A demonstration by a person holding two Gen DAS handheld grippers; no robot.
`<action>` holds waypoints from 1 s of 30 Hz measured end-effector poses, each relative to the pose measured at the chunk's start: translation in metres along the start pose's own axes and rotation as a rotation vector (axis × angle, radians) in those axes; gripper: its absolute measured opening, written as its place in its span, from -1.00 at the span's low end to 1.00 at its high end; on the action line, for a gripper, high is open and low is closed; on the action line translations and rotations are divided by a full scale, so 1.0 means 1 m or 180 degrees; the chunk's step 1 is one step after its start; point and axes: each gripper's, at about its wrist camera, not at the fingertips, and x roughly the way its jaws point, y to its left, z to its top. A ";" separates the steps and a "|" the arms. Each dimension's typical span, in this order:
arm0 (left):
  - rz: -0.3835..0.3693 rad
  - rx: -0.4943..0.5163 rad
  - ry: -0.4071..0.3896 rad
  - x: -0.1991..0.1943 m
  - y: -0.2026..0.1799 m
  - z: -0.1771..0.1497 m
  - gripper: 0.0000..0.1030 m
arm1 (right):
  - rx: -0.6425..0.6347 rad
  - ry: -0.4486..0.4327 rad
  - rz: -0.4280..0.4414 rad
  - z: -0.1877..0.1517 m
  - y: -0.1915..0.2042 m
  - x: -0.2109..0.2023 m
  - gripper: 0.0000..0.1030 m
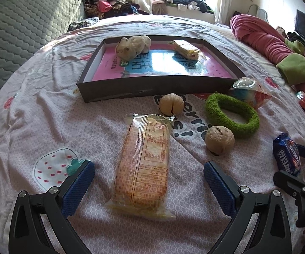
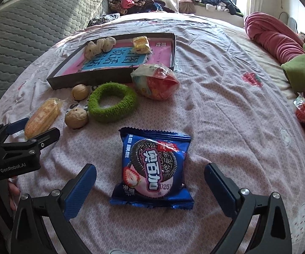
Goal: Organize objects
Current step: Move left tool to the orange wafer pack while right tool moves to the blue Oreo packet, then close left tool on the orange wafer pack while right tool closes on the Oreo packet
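**Both tools poised over snack packs, box waiting beyond**

While I hold both tools spread wide, each straddles one packet on the bed: the left tool (image 1: 149,173) brackets the long cracker pack (image 1: 144,165), the right tool (image 2: 150,175) the blue cookie packet (image 2: 153,167). I judge they are lined up lengthwise for a squeeze across the narrow sides. Ahead lies the box (image 1: 152,89), already holding two items. The walnuts (image 1: 220,139) and green ring (image 1: 232,114) wait between. Whether the fingers touch the sheet I cannot tell.
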 end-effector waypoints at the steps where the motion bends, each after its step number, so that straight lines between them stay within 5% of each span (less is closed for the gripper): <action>1: -0.0010 -0.0007 0.0008 0.001 0.001 0.000 0.99 | 0.0010 0.0004 0.0010 0.001 0.000 0.002 0.99; 11: -0.0080 0.0016 0.0021 0.009 0.003 0.005 0.96 | 0.0055 0.0044 0.0039 0.003 0.000 0.014 0.99; 16: -0.0091 0.0063 -0.0012 0.005 0.002 0.006 0.48 | 0.0053 0.0044 0.0040 0.003 0.002 0.014 0.99; 21: -0.0172 0.0070 -0.0009 0.003 0.003 0.007 0.26 | 0.0040 0.0059 0.0026 0.002 0.004 0.014 0.94; 27: -0.0228 0.0082 0.0003 0.001 0.002 0.008 -0.13 | 0.0034 0.0057 0.0031 0.001 0.007 0.009 0.66; 30: -0.0257 0.0087 0.0022 0.000 0.002 0.008 -0.15 | 0.0034 0.0053 0.0006 0.000 0.007 0.007 0.46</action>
